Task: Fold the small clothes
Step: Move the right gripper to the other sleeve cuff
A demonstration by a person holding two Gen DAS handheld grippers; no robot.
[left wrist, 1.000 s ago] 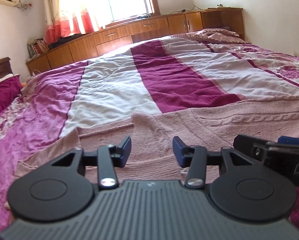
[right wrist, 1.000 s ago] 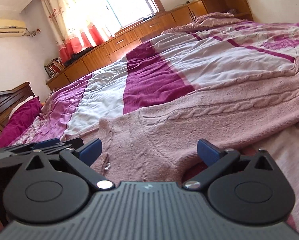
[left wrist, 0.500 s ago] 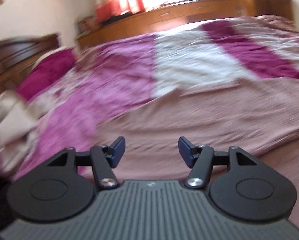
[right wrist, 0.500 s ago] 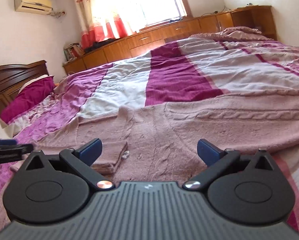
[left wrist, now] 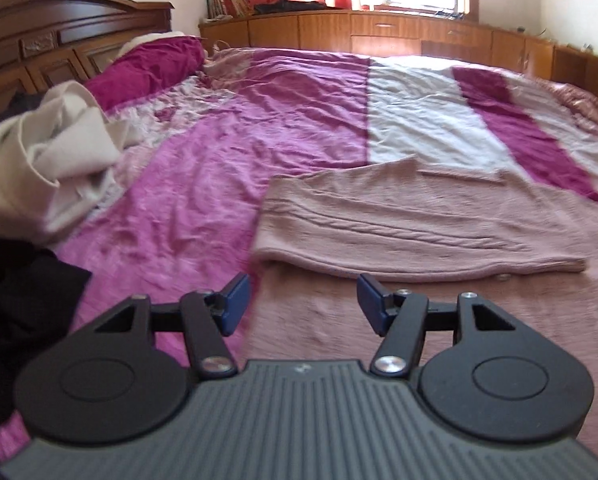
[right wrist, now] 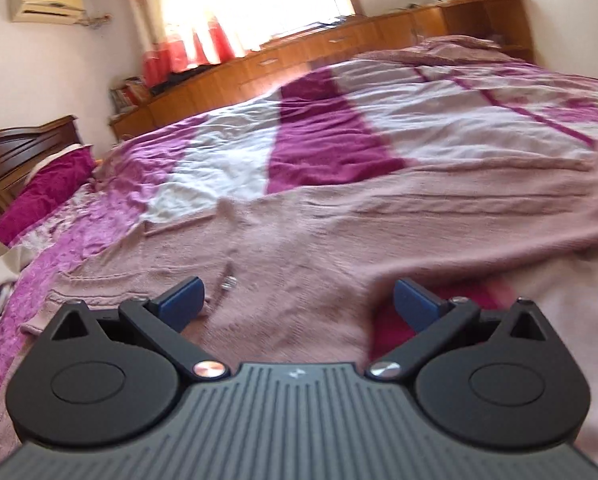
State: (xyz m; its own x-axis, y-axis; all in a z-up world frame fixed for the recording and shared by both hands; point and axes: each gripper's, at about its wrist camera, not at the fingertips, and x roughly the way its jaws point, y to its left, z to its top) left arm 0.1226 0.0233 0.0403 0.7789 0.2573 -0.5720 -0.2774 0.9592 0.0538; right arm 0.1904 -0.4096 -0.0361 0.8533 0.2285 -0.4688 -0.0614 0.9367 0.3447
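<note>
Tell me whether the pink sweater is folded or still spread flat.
Partly folded. One part of the pink sweater is doubled back over the rest, with a rounded fold edge in the left wrist view; the remainder lies spread on the bedspread.

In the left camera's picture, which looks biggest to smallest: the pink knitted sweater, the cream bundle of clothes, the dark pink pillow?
1. Pink knitted sweater, covering most of the near bed.
2. Cream bundle of clothes.
3. Dark pink pillow.
The bundle lies nearer the camera than the pillow, so their true order is unsure.
</note>
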